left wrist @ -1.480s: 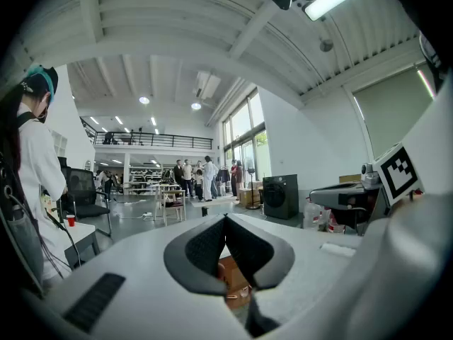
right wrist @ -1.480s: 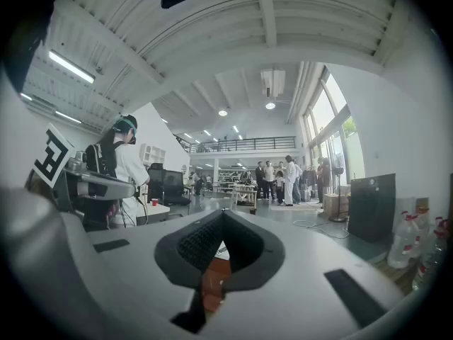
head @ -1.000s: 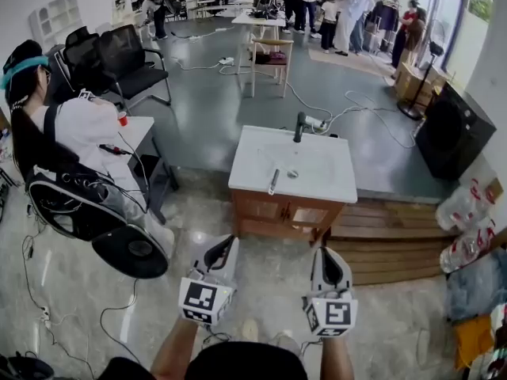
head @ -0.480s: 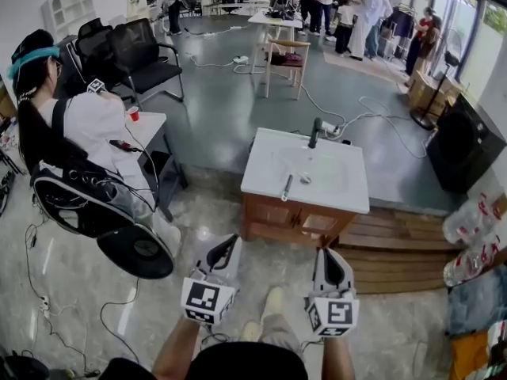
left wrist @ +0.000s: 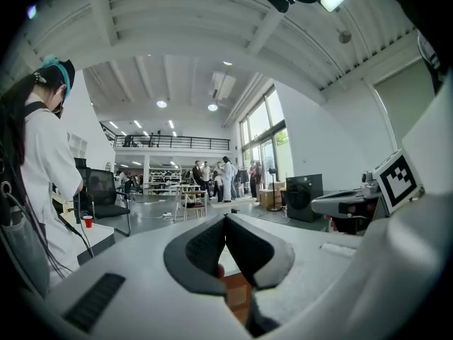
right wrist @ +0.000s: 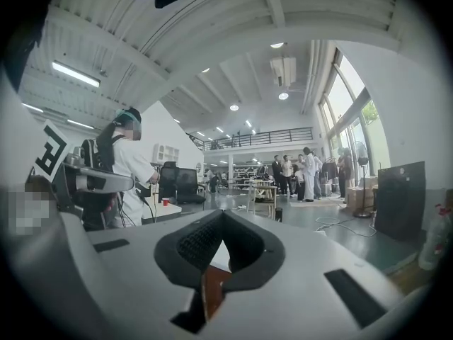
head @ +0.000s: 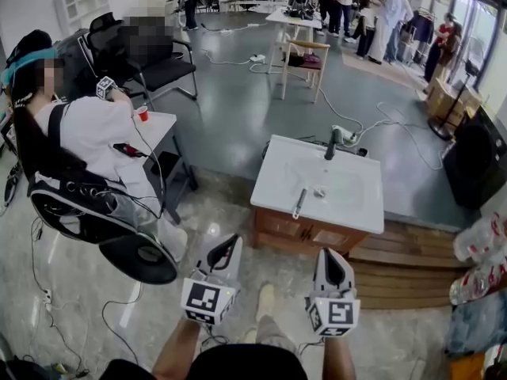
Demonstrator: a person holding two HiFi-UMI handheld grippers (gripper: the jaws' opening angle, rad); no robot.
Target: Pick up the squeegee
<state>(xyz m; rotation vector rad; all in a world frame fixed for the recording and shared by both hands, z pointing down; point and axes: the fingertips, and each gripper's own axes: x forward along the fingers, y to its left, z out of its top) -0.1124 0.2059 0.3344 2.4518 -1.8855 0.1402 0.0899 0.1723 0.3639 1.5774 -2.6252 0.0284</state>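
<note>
The squeegee point(head: 299, 203) is a slim grey tool lying near the front edge of a white sink top point(head: 277, 182) on a wooden cabinet point(head: 305, 234), ahead of me. A dark faucet point(head: 332, 143) stands at the back of the basin. My left gripper point(head: 230, 244) and right gripper point(head: 325, 254) hang side by side, short of the cabinet and well apart from the squeegee. Both are shut with nothing in them. In the left gripper view the gripper point(left wrist: 226, 218) has its pads touching; the right gripper point(right wrist: 223, 213) shows the same. Only a bit of the cabinet shows behind the jaws.
A person in white point(head: 87, 133) sits in a wheeled chair at the left, beside a small table with a red cup point(head: 142, 114). Wooden steps point(head: 396, 267) lie right of the cabinet. Cables point(head: 380, 125) cross the floor behind it. A black appliance point(head: 479, 165) stands far right.
I have walked towards the sink cabinet; in the head view it has grown nearer and slid right. Both grippers keep their place before me and stay shut.
</note>
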